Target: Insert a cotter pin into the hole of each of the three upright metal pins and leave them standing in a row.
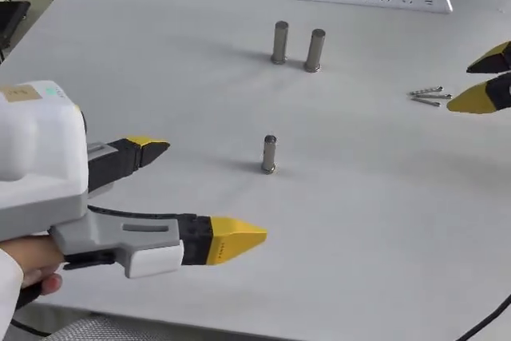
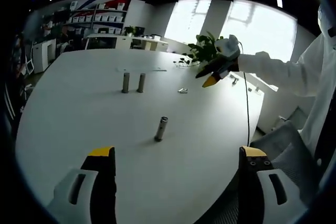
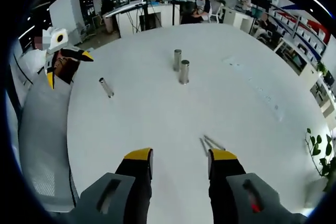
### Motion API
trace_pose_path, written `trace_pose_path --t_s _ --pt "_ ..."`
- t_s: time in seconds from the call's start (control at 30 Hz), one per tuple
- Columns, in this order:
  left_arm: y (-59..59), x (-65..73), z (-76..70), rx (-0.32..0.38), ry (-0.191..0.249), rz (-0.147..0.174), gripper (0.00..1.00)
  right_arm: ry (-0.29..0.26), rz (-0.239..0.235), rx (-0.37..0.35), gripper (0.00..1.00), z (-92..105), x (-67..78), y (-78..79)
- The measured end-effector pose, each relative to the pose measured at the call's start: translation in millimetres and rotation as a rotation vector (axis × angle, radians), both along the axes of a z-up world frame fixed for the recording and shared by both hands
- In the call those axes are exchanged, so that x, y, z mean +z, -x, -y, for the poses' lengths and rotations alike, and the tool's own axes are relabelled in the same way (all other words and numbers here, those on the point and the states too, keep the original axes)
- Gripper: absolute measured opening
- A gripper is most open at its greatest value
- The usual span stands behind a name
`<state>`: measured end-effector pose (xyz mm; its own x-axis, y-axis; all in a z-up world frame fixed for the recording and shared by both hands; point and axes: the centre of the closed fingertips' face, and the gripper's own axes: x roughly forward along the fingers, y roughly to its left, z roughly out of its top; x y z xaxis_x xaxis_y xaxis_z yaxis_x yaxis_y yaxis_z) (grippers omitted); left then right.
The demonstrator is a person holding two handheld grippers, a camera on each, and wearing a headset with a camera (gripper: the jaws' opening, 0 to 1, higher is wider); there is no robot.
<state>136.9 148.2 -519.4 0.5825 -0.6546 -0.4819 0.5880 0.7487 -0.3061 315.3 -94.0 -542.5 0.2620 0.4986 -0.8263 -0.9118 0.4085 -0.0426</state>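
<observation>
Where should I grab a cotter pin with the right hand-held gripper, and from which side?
Probably mid-shank, coming straight down from above with the right hand-held gripper, jaws straddling one crosswise. The cotter pins lie flat on the table, thin and bunched, so take the outermost.

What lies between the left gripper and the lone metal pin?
Just bare table separates left gripper and lone metal pin, per the left gripper view.
</observation>
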Motion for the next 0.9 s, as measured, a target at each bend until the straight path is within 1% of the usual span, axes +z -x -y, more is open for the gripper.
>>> trace_pose_path --t_s 0.07,0.1,0.13,0.17,0.2,0.23,0.27,0.3,0.33,0.37,0.47,0.53,0.6,0.67,0.73,0.83,0.87,0.9 --pt "1.0 0.9 0.6 0.004 0.007 0.001 0.96 0.017 0.002 0.007 0.33 -3.1 -1.9 -1.0" --pt "1.6 1.5 1.0 0.007 0.011 0.001 0.96 0.024 0.000 0.011 0.31 -3.6 -5.6 -4.4" --pt "2.0 1.9 1.3 0.009 0.013 0.002 0.96 0.027 -0.009 0.011 0.30 -3.3 -10.5 -8.2" --pt "2.3 2.2 1.5 0.010 0.015 0.002 0.96 0.038 -0.026 0.006 0.28 -3.8 -13.4 -8.3" --pt "2.6 2.4 1.7 0.011 0.016 0.002 0.96 0.047 -0.030 0.005 0.25 -3.6 -13.6 -7.2" --pt "3.1 2.4 1.8 0.013 0.018 0.002 0.95 0.080 -0.036 0.011 0.18 -1.8 -17.9 -8.1" --pt "3.4 2.2 1.7 0.014 0.018 0.000 0.95 0.093 -0.032 0.013 0.13 -1.3 -21.0 -10.5" --pt "4.1 1.9 1.6 0.017 0.020 -0.001 0.95 0.118 -0.011 0.009 0.09 0.4 -23.8 -16.1" --pt "4.6 1.8 1.6 0.019 0.022 -0.001 0.95 0.132 -0.006 0.004 0.06 1.5 -25.1 -18.5" --pt "5.4 1.3 1.3 0.023 0.024 -0.003 0.95 0.150 -0.013 0.004 0.05 2.3 -29.2 -20.6" --pt "7.9 0.5 1.2 0.027 0.028 -0.008 0.94 0.154 -0.020 0.011 0.05 0.4 -35.3 -25.2" --pt "9.5 0.0 0.6 0.033 0.032 -0.011 0.94 0.167 -0.025 0.019 0.05 -0.2 -37.6 -26.7" --pt "10.9 -1.1 -0.4 0.041 0.037 -0.017 0.93 0.186 -0.035 0.026 0.05 -0.1 -42.8 -29.5" --pt "11.6 -1.7 -1.1 0.046 0.039 -0.020 0.93 0.206 -0.035 0.036 0.05 3.4 -48.5 -38.6" --pt "12.0 -1.8 -1.6 0.051 0.042 -0.022 0.93 0.219 -0.044 0.044 0.04 1.6 -50.3 -34.7" --pt "11.5 -1.7 -2.9 0.058 0.048 -0.022 0.92 0.232 -0.049 0.049 0.03 2.6 -55.1 -37.7" --pt "11.3 -1.6 -3.0 0.059 0.049 -0.022 0.92 0.236 -0.053 0.049 0.03 4.8 -58.5 -41.7" --pt "10.8 -1.6 -3.5 0.062 0.051 -0.022 0.92 0.252 -0.057 0.043 0.02 7.9 -60.9 -43.4"
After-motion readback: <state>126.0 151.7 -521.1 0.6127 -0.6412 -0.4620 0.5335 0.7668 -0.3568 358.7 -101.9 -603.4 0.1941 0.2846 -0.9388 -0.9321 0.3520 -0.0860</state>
